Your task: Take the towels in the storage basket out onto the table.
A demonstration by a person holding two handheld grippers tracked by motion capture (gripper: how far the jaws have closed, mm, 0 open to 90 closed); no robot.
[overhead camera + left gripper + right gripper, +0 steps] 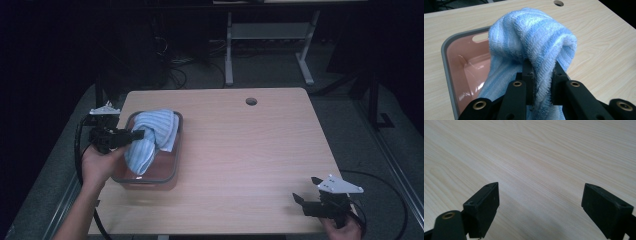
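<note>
Clamped on a fold of the blue striped towel (534, 42), the jaws of my left gripper (541, 82) hold it over the pink tub (461, 65) at the table's (240, 150) left side. Well apart, my right gripper (540, 205) gapes wide over bare wood, holding nothing.

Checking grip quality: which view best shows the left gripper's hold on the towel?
Left gripper view: the jaws of the left gripper pinch a fold of the blue striped towel close up. The high view shows the hold small and dim; the right gripper view faces bare table.
</note>
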